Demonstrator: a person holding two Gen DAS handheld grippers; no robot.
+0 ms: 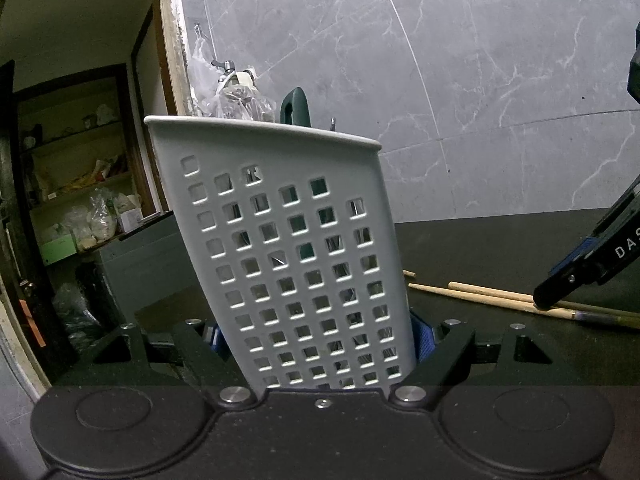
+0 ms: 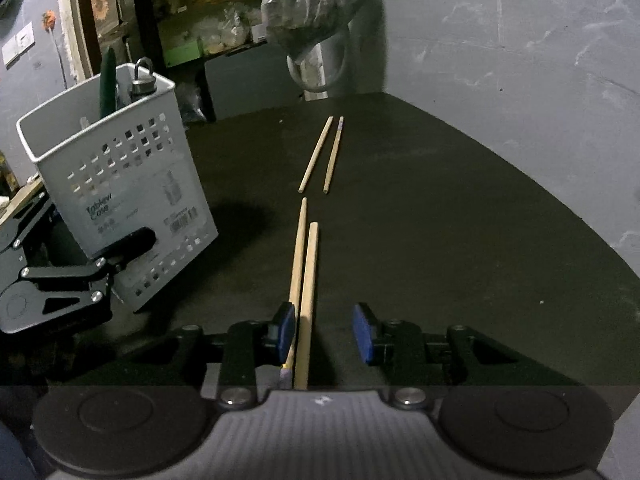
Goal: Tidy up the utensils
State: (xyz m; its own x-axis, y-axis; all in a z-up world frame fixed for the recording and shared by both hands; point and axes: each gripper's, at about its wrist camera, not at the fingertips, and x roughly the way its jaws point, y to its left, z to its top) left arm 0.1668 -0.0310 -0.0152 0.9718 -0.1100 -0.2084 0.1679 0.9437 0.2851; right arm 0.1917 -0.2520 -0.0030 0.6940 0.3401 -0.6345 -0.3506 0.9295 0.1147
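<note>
A white perforated utensil caddy [image 1: 280,240] fills the left wrist view, tilted, with my left gripper [image 1: 320,340] shut on its lower sides. A dark green handle [image 1: 295,106] sticks out of its top. In the right wrist view the caddy [image 2: 120,176] stands at the left, one black finger [image 2: 132,245] of the left gripper across its side. My right gripper [image 2: 324,334] is open just above the dark counter. Two wooden chopsticks [image 2: 306,272] lie between its blue pads, close against the left one. A second pair of chopsticks [image 2: 324,156] lies farther ahead.
The dark counter [image 2: 440,220] ends at a grey marble wall [image 2: 520,60]. A plastic bag [image 2: 308,4] hangs by the wall at the counter's far corner. Left of the counter, a doorway opens onto cluttered shelves [image 1: 80,200].
</note>
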